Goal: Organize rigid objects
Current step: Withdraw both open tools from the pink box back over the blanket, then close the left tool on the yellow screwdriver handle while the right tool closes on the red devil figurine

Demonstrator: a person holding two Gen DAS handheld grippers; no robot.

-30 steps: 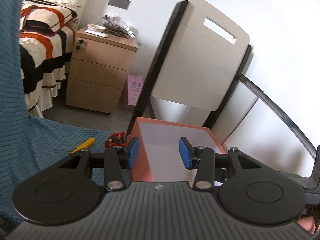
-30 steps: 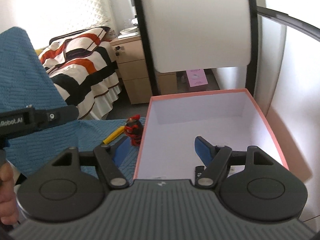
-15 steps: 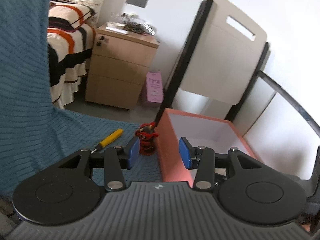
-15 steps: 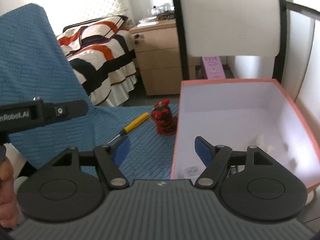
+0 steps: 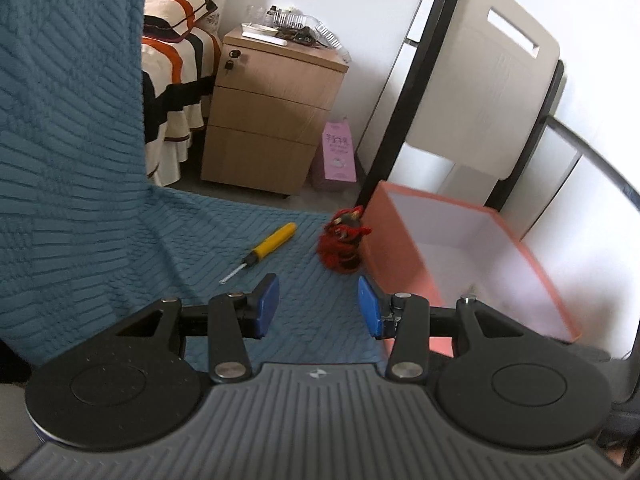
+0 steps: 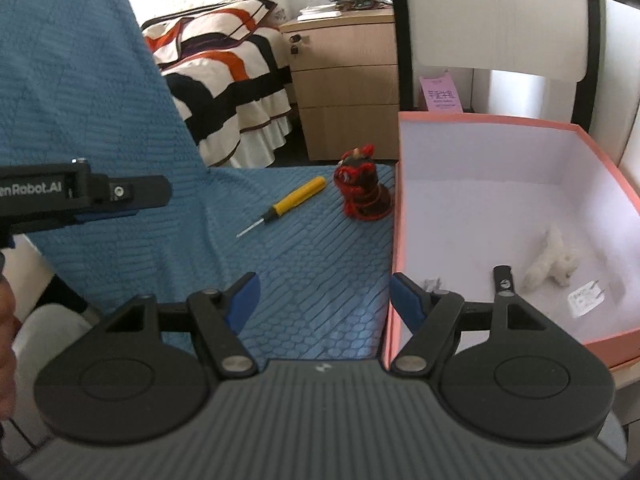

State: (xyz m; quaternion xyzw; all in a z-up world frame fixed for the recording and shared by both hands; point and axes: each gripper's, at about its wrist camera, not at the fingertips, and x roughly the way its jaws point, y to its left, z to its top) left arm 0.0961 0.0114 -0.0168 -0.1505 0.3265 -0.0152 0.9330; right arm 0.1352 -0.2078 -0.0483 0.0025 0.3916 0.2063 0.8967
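A yellow-handled screwdriver (image 5: pixel 269 244) (image 6: pixel 294 199) and a red-and-black figurine (image 5: pixel 343 240) (image 6: pixel 362 189) lie on a blue cloth (image 5: pixel 312 320) (image 6: pixel 312 264). The figurine stands against the left wall of a pink box (image 5: pixel 396 248) (image 6: pixel 612 178). Inside the box lie a white fluffy toy (image 6: pixel 552 260), a small white plug (image 6: pixel 585 299) and a black stick-like item (image 6: pixel 503 278). My left gripper (image 5: pixel 318 307) is open and empty above the cloth, short of the screwdriver and figurine. My right gripper (image 6: pixel 325 302) is open and empty at the box's near left corner.
The blue cloth drapes up over a chair back at the left (image 6: pixel 80 80). Behind stand a wooden drawer cabinet (image 5: pixel 268 120) (image 6: pixel 344 80), a striped bed (image 6: pixel 232 72), a pink carton (image 5: pixel 338 152) and a white folded board with black frame (image 5: pixel 472 80). The left gripper's body (image 6: pixel 80 196) shows in the right view.
Both grippers have swung left, from over the box to over the blue cloth. The screwdriver and figurine now sit ahead of them. Both grippers stay open.
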